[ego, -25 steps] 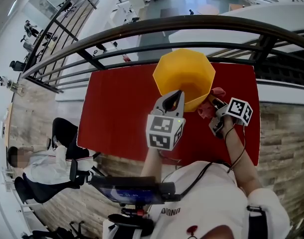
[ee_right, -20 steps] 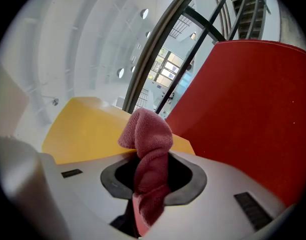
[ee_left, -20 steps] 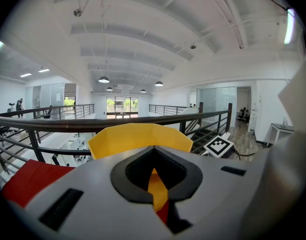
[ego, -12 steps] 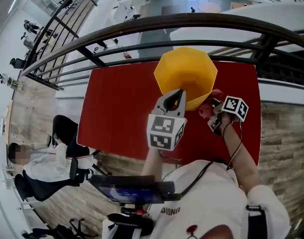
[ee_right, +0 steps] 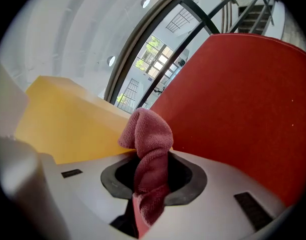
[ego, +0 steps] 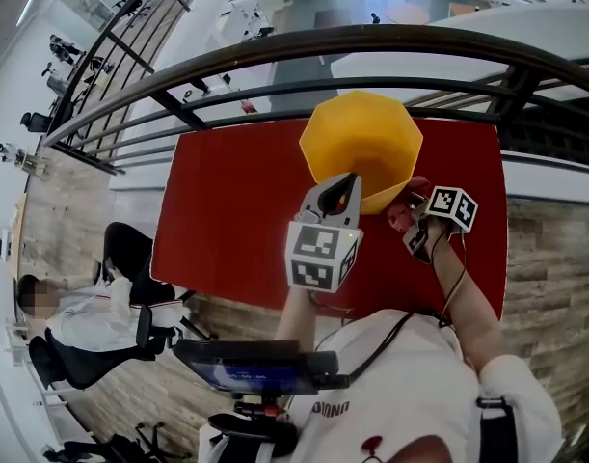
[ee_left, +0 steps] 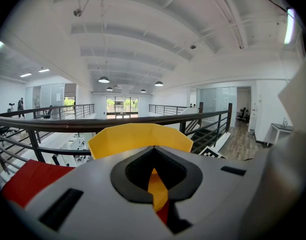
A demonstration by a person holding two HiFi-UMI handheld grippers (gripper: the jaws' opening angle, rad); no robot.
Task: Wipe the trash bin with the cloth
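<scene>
Red tabletop (ego: pixel 227 205) on an upper gallery was pictured from overhead, bounded at its far edge by a dark curved metal railing (ego: pixel 275 54), with a lower floor seen beyond it. An open-topped yellow plastic trash bin (ego: pixel 361 143) with angular faceted sides was seen standing upright at the far side of the table, close to the railing.

The left gripper (ego: pixel 349 178), grey and carrying a cube with square markers, was held in front of the bin's near wall, its jaws pressed together with nothing gripped between them. Only a narrow slit was left, through which the yellow wall could be seen in the left gripper view. Whether the tips were touching the bin could not be told.

The right gripper (ego: pixel 413 224) was held just beside the bin, at its near right side, low over the table. Its jaws were clamped on a dusty pink terry cloth (ego: pixel 402 210), a bunched fold of which was pushed out past the tips and shown lying close against the bin's outer wall in the right gripper view.

A seated person (ego: pixel 82 326) was seen on the wooden floor (ego: pixel 554 258) at lower left, well apart from the table.
</scene>
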